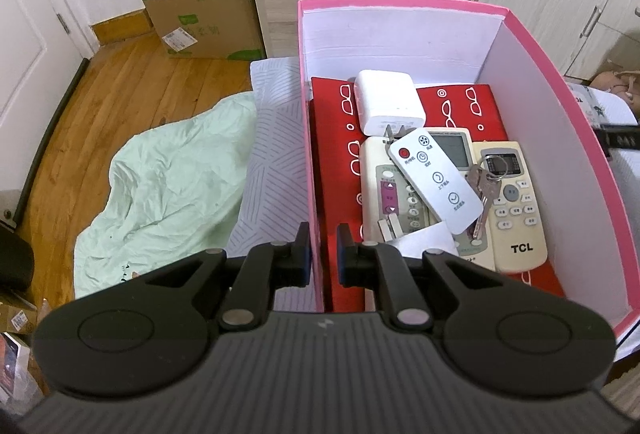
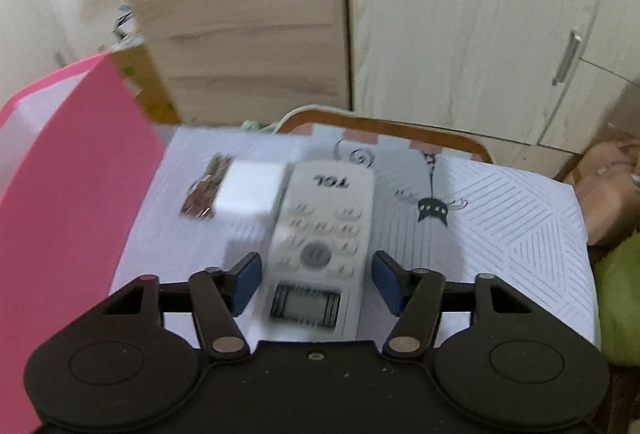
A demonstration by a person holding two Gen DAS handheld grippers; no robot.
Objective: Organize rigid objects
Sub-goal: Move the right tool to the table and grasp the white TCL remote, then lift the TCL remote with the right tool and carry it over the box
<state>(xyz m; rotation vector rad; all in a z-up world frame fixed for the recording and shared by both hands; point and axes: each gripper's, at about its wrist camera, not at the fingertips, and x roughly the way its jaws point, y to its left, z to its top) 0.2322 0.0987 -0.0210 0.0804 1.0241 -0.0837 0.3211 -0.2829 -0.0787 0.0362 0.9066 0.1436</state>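
Straddling a "TCL" remote [image 2: 320, 234], right tool [image 2: 316, 284] released; left tool [image 1: 323, 254] pinching pink box wall [image 1: 314, 193]

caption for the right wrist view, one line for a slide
Open right gripper straddling a white TCL remote on the patterned cloth, beside a pink box.

Left wrist view: looks steeply down, close over pink box [image 1: 592, 137] wall caught between jaws; box interior right of jaws, floor [image 1: 132, 89] left. Right wrist view: angled down, close, blurred, over TCL remote [image 2: 320, 226] between jaws; cabinets [image 2: 460, 33] ahead. Shared: pink box, far left of right jaws.
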